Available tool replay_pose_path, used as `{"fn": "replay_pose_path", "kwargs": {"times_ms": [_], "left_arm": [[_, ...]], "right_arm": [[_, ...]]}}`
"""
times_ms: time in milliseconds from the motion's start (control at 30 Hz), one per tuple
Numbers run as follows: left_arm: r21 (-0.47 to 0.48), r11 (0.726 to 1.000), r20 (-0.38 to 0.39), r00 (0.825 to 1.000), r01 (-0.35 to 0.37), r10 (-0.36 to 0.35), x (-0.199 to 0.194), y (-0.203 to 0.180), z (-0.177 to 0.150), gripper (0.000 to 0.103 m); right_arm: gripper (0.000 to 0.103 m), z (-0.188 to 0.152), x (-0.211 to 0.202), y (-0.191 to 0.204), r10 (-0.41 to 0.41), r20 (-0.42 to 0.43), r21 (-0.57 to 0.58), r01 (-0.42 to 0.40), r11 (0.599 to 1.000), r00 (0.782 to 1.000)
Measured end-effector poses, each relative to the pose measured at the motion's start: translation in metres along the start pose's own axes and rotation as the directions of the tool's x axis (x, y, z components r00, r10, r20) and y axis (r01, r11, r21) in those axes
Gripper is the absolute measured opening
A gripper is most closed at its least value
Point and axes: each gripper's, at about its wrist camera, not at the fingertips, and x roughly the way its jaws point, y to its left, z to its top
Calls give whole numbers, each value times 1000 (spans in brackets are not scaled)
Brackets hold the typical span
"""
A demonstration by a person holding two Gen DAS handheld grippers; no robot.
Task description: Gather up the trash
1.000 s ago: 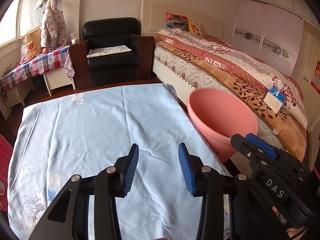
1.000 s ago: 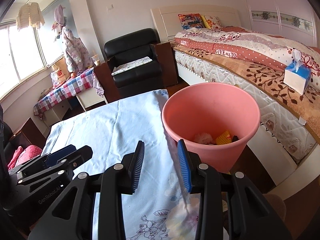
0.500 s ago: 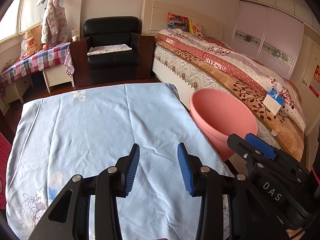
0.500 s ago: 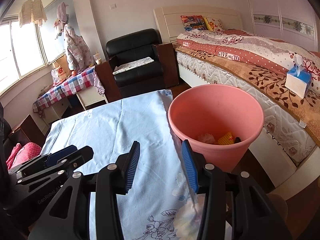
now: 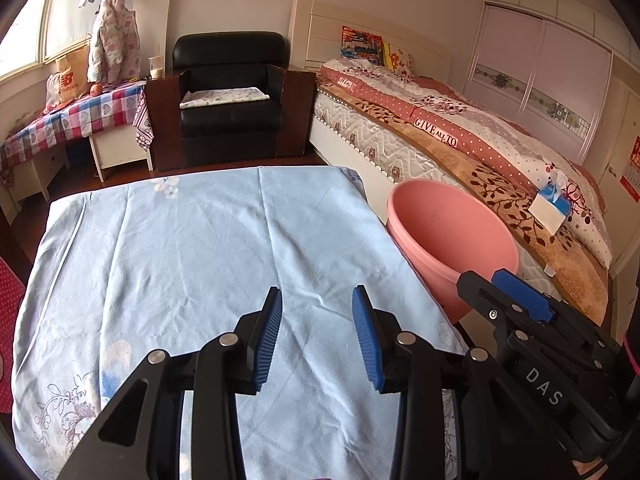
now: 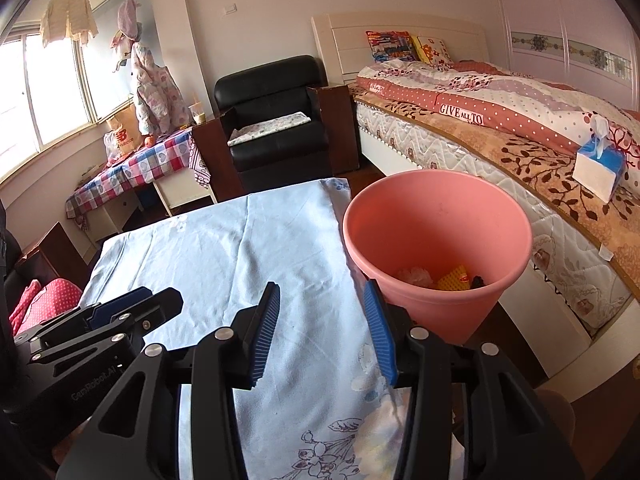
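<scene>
Three bits of trash (image 6: 438, 278) lie in the pink bin (image 6: 436, 308), at one o'clock from your right tool (image 6: 322, 332), which gapes empty. Your left tool (image 5: 316, 334) is closing on nothing above the blue-clothed desk (image 5: 180, 248); the bed (image 5: 460, 140) sits beyond.

A pale blue floral cloth (image 5: 192, 248) covers a table in the foreground. Behind it stands a black leather armchair (image 5: 228, 96) with a folded floral pad (image 5: 224, 96) on its seat. To the left, a low bench under a red and blue checked cloth (image 5: 76, 116) holds a paper shopping bag (image 5: 70, 78). To the right is a bed (image 5: 460, 136) with patterned quilts, two pillows (image 5: 374, 48) at its headboard and a blue tissue box (image 5: 552, 200) near its edge.
</scene>
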Motion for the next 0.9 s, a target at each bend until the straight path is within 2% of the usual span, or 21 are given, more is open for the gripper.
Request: {"fn": "replay_pose_path", "kwargs": {"times_ms": [900], "left_arm": [[-5,1000,-5,1000,-1,1,2,4,-3,36]], "right_arm": [[45,-2,2,0,1,-5,4,-1,1000,1000]]}}
